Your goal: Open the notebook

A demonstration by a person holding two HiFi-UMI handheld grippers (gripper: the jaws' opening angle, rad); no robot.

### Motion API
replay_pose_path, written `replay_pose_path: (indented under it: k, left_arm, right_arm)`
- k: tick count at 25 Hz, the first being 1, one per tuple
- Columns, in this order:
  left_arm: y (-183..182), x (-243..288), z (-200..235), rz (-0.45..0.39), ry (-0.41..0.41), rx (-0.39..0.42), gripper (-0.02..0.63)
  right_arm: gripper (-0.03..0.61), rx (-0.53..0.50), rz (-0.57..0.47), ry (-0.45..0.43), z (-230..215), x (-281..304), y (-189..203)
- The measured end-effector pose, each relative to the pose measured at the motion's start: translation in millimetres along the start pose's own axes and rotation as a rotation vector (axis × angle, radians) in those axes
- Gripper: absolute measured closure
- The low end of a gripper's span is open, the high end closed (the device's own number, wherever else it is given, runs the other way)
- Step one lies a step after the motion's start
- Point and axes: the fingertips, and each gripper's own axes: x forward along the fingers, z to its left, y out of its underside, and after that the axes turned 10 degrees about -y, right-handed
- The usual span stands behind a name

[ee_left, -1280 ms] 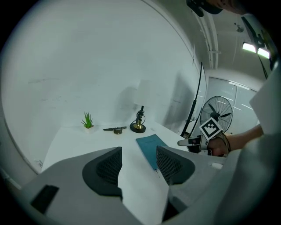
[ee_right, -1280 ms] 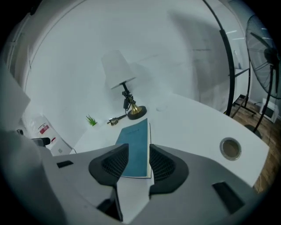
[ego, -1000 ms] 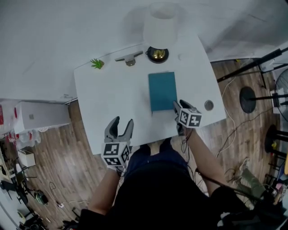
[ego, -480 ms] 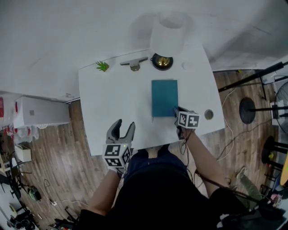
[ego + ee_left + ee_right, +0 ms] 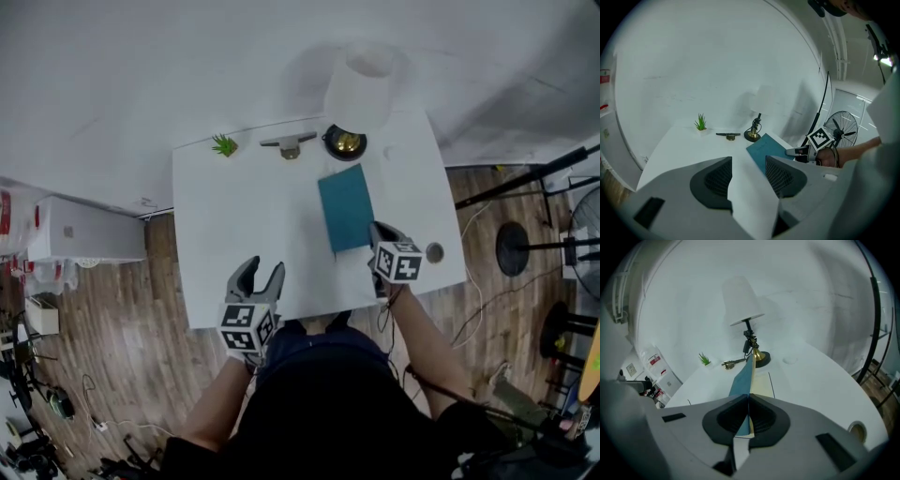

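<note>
A teal notebook (image 5: 345, 208) lies on the white table (image 5: 244, 216), in front of the lamp. My right gripper (image 5: 374, 232) is at its near right corner, its jaws closing with the teal cover (image 5: 743, 376) pinched between the pads. In the right gripper view the cover stands raised on edge above the cream pages (image 5: 762, 383). My left gripper (image 5: 262, 272) hovers at the table's front edge, left of the notebook and apart from it. Its jaws are closing a little but stand wide, with nothing between them (image 5: 748, 164). The notebook (image 5: 764, 149) shows beyond them.
A white-shaded lamp (image 5: 358, 89) on a brass base (image 5: 345, 142) stands behind the notebook. A small green plant (image 5: 225, 145) and a small metal object (image 5: 289, 143) sit along the back edge. A round grommet (image 5: 434, 252) is near the right corner. Stands and cables crowd the floor at right.
My right gripper has shut on the notebook's cover at its near right corner and risen, lifting that cover. The left gripper has stayed in place.
</note>
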Motion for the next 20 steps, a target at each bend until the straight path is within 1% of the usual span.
replay_pose_path:
  k: [3, 7, 14, 20]
  left_arm:
    - [0, -3, 1, -0.001, 0.003, -0.005, 0.396]
    - [2, -5, 0, -0.003, 0.010, -0.006, 0.399]
    - [6, -17, 3, -0.004, 0.009, -0.009, 0.402]
    - [10, -27, 15, -0.004, -0.006, -0.017, 0.405]
  right_arm:
    - [0.565, -0.080, -0.010, -0.015, 22, -4, -11]
    - [0.566, -0.142, -0.028, -0.040, 47, -5, -18]
    - [0.566, -0.213, -0.025, -0.097, 95, 1, -22]
    - [0.567, -0.257, -0.008, -0.157, 134, 17, -16]
